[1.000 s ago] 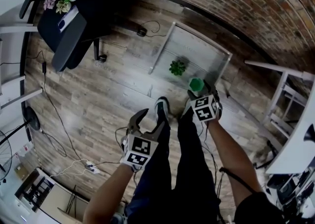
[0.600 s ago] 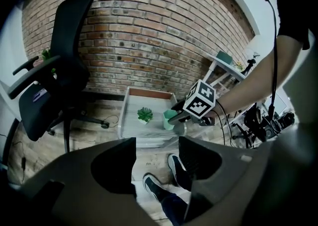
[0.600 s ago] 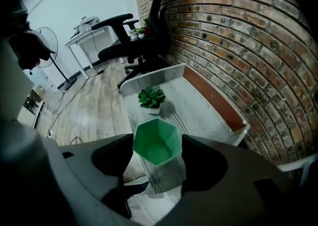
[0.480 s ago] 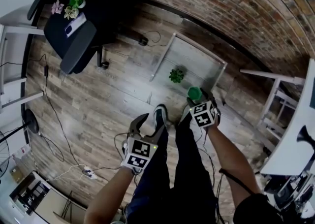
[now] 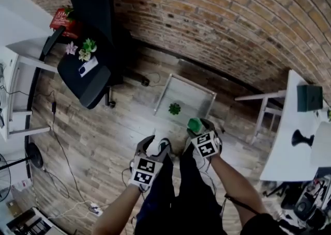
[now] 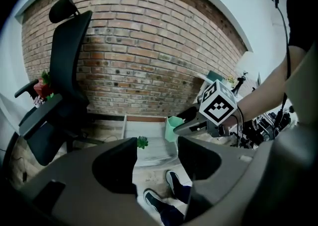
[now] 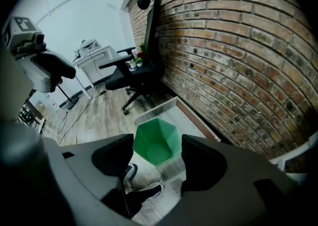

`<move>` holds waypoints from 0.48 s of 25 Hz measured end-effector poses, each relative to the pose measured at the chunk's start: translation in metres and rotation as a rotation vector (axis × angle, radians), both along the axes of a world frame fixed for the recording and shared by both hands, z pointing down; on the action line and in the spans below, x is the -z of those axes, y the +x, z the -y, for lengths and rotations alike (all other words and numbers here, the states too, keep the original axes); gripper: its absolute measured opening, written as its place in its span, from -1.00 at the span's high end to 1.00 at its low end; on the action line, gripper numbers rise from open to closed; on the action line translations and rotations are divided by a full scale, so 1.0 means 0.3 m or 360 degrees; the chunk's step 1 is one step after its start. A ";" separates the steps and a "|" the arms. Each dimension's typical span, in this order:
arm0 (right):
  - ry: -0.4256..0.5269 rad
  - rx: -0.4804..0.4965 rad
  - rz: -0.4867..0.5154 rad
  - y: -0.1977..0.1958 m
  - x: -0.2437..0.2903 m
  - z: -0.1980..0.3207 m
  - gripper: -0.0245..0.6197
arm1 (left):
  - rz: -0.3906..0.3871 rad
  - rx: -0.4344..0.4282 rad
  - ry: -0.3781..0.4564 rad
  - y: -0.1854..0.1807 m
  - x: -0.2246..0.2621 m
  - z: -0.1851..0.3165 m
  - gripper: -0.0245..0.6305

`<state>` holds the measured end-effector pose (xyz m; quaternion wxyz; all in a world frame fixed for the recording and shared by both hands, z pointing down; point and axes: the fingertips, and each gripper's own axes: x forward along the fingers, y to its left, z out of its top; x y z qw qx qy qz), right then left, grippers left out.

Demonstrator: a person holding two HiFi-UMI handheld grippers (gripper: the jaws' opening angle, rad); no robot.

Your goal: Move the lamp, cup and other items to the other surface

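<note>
A green faceted cup (image 5: 193, 124) sits between the jaws of my right gripper (image 5: 198, 126), which is shut on it and has tightened a little. In the right gripper view the cup (image 7: 158, 143) shows its empty inside, and the pads press on both its sides. It hangs well above a low white table (image 5: 189, 92) by the brick wall, where a small green plant (image 5: 175, 108) stands. My left gripper (image 5: 158, 143) is level with the right one, above the person's shoes. Its jaws have just been closing slightly but stand open with nothing between them (image 6: 156, 156).
A black office chair (image 5: 85, 71) with flowers on its seat stands at the left. A white desk (image 5: 282, 149) at the right carries a black lamp (image 5: 301, 138) and a dark green box (image 5: 309, 97). Cables lie on the wooden floor (image 5: 77, 141).
Both grippers have risen, the right one with the cup in it. The low table and floor now look farther below, and more of the brick wall and right desk shows.
</note>
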<state>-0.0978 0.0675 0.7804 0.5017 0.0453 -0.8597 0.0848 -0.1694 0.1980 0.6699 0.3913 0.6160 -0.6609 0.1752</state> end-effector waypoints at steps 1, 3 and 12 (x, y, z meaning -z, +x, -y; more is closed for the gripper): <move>-0.0013 -0.0018 0.0010 0.004 0.051 -0.004 -0.03 | 0.0005 -0.0007 0.0018 -0.003 0.040 0.006 0.15; -0.0034 -0.0045 0.0039 0.000 0.147 -0.006 -0.03 | 0.0021 -0.0017 0.0057 -0.022 0.113 0.021 0.15; -0.0004 -0.0157 0.0211 0.061 0.547 -0.053 -0.03 | 0.0061 -0.0037 0.0176 -0.084 0.360 -0.018 0.19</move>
